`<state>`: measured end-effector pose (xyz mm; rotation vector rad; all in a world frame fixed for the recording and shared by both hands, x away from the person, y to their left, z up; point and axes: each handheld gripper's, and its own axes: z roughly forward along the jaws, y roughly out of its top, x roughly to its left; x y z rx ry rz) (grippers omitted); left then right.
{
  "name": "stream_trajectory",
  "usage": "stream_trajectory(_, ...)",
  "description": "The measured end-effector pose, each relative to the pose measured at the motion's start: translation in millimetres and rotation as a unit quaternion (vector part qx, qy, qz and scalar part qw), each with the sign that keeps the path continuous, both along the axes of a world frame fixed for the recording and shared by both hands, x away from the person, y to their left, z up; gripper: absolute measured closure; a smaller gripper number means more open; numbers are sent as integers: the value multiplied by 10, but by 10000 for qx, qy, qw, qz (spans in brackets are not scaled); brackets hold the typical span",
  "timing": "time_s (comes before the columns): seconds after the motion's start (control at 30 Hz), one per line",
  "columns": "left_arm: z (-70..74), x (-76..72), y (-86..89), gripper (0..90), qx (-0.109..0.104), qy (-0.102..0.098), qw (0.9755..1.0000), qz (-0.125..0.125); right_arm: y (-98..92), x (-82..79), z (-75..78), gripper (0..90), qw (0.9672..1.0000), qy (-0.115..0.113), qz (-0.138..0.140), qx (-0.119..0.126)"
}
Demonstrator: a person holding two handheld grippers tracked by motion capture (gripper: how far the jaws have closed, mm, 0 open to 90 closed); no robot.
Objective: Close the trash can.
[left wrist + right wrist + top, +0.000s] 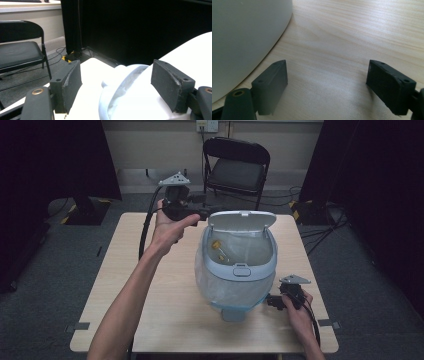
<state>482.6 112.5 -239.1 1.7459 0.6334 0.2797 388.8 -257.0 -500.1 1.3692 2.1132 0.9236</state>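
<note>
Bin (pixel 235 280): small white pedal bin with a pale blue rim, standing on the bench (pixel 165 320) a bit right of centre, closer to the right edge than the left. Clear liner bag hangs over the rim and down the outside. Grey pedal sticks out at the base toward the near edge. Lid (pixel 242 219) is flipped up and back, hinged on the far side. A couple of small yellow bits lie inside on the liner (pixel 217 245); can't tell what they are.

Right claw (pixel 275 301): near the near right corner, low on the bench just right of the bin base, pointing at it. In the right gripper view (pixel 327 82) jaws stand wide apart, nothing between them but bare wood; bin wall curves past on the left of that view, apart from the pads.

Left claw (pixel 212 210): held up in the air over the far side of the bench, just left of the raised lid, pointing at it. In the left gripper view (pixel 116 85) jaws are wide, not gripping; lid and blue rim sit in the gap ahead, pads not pressing on either.

Beyond the far edge: black folding chair (pixel 237 167) on grey floor, cables beside it.
</note>
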Motion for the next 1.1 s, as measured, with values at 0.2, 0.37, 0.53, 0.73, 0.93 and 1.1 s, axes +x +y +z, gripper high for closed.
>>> stream_trajectory(0.2,-14,-68,-13,254,-52,-35,9998,-173,1,0,0,161,10000,1,-2,2)
stream_trajectory(0.37,-9,-167,-42,254,-23,-123,9998,-169,1,0,0,160,10000,1,-2,3)
stream_trajectory(0.53,-3,-273,-103,236,65,-221,9994,-249,0,0,0,161,10000,0,-1,1)
stream_trajectory(0.73,-14,-371,-202,232,137,-234,9989,-386,0,0,0,161,10000,0,-1,0)
stream_trajectory(0.93,-46,-445,-256,228,223,-236,9984,-453,1,0,0,161,10000,2,-3,2)
stream_trajectory(1.1,-75,-505,-301,222,249,-221,9977,-597,1,0,0,160,10000,1,-2,2)
